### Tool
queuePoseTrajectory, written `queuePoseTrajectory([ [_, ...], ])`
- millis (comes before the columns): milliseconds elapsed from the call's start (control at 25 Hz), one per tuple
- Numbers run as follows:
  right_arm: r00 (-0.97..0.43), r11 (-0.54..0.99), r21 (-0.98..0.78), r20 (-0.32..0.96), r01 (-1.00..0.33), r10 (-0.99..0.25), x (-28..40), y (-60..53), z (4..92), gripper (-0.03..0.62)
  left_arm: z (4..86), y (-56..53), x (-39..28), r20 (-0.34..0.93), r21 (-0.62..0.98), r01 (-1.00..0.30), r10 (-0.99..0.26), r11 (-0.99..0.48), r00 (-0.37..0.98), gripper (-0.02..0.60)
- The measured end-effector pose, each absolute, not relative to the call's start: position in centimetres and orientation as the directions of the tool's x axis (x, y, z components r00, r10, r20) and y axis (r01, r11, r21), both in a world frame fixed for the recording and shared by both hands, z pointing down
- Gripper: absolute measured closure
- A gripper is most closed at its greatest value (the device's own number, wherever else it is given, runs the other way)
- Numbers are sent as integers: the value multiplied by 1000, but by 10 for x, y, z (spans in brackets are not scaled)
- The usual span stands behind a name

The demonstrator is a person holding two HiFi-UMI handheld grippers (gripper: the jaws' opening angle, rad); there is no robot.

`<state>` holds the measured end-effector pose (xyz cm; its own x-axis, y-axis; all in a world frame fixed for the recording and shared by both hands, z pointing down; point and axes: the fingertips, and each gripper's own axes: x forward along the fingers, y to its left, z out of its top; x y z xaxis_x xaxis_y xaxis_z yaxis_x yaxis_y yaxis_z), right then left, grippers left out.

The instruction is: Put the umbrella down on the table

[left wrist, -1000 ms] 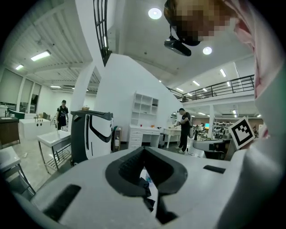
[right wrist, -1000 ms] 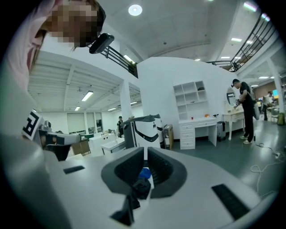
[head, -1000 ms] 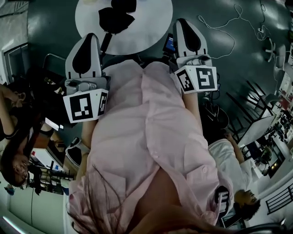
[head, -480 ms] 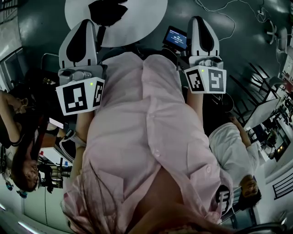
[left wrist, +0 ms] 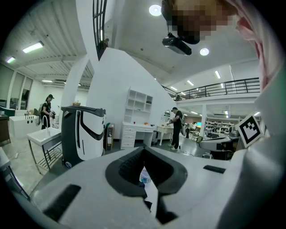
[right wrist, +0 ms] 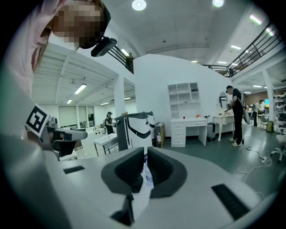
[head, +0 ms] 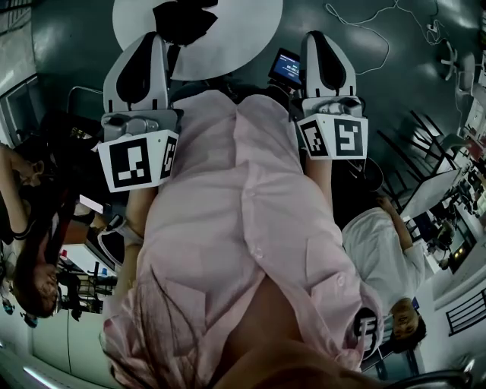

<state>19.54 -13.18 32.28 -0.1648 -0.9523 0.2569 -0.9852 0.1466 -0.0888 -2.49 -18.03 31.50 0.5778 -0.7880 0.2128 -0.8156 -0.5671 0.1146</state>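
Plainly, the umbrella (head: 186,19) lies on the table (head: 243,38), and both grippers are empty.
The left gripper (head: 148,45) has its pads pressed together on nothing and points toward the round white table. The black umbrella sits bunched just beyond that gripper. Its long axis seems to run far-to-near, but the far end is cut off. The right gripper (head: 323,42), beside the table's right rim, is likewise closed on nothing.

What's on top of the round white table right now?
A bunched black umbrella lies on the table. The left gripper covers the table's left edge and the picture cuts off its far side, so anything there cannot be seen.
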Motion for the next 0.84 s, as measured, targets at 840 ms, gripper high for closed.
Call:
queuePoseTrajectory([
  [840,-165,153,-68,261,-986,-951,194,-127,324,553,319,-175,-34,213,103,-827,-799,-553,562,563],
])
